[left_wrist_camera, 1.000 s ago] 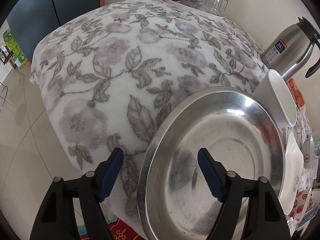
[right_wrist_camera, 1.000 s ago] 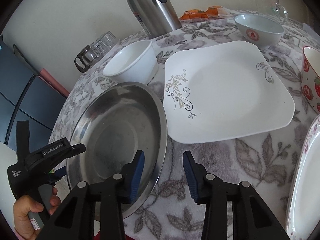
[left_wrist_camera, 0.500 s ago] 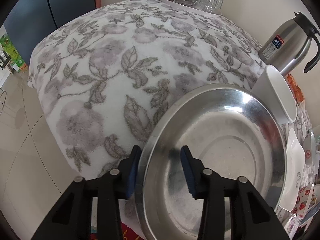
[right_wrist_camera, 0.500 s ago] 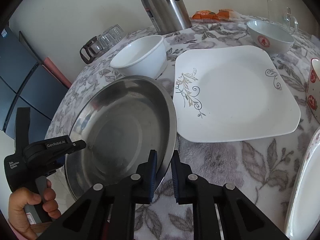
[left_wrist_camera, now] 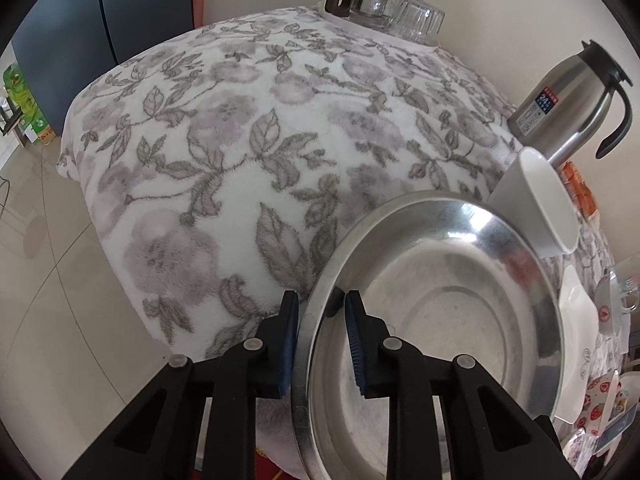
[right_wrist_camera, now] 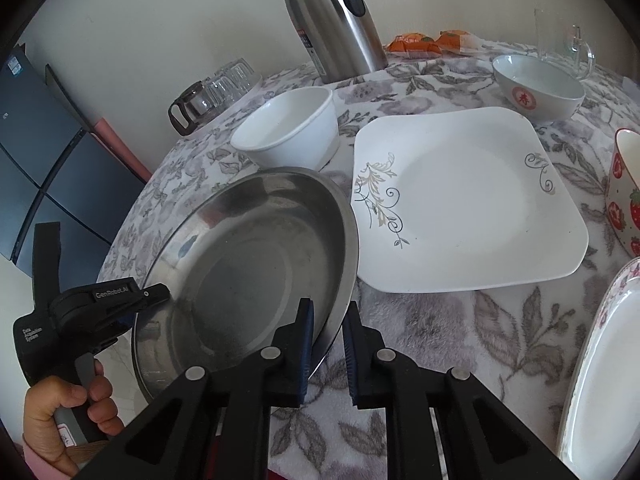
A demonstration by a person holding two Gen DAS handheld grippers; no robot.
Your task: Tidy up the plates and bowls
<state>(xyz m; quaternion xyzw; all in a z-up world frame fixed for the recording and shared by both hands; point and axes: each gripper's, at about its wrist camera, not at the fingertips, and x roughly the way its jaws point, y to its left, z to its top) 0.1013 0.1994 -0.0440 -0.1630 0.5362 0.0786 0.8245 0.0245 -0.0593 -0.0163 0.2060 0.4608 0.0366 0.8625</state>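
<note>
A round steel plate lies at the near left corner of the flower-patterned table, its left side out past the table's edge. My left gripper straddles the plate's left rim; its jaws are closing, and the blue pads sit against the rim. My right gripper is shut on the plate's near right rim. The right wrist view also shows the left gripper, held by a hand. Behind the plate stands a white bowl. To its right lies a square white plate.
A steel thermos stands at the back by the wall. A glass jug and upturned glasses sit at the far left. A red-marked bowl, strawberry bowl, floral-rimmed plate and glass mug fill the right.
Both grippers have gone from wide open astride the steel plate's rim to closed in on it. The right one closed first, the left one narrowed further in the last half second.
</note>
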